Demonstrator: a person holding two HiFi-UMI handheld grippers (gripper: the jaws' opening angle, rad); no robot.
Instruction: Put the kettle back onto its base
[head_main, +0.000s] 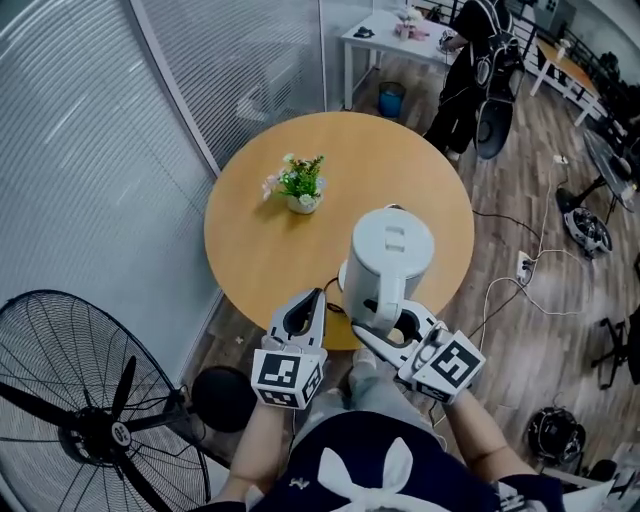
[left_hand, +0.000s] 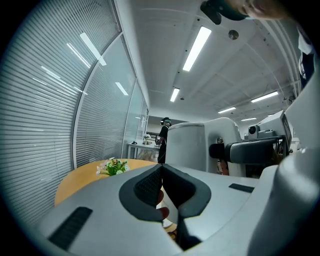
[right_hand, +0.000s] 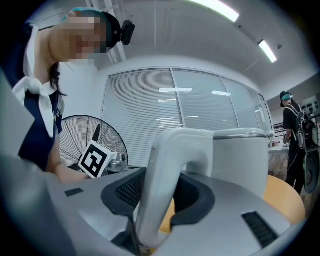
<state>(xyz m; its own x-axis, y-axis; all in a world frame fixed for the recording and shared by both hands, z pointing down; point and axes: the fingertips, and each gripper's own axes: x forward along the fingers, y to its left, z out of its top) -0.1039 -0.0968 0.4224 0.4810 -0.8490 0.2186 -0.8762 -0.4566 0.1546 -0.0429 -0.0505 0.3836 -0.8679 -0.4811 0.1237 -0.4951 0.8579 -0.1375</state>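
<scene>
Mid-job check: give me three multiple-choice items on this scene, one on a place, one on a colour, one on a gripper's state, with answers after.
1. Where does the potted plant stand?
A. On the table, left of the kettle in the head view.
B. On the floor.
C. On top of the kettle.

2. What colour is the kettle?
A. Black.
B. White.
C. Red.

3. What is the right hand-held gripper doing?
A. Open, empty.
B. Shut on the plant.
C. Shut on the kettle's handle.

Answers: 1 A, it sits on the round tabletop; 2 B, its whole body is white; 3 C, the right gripper view shows its jaws clamping the handle.
</scene>
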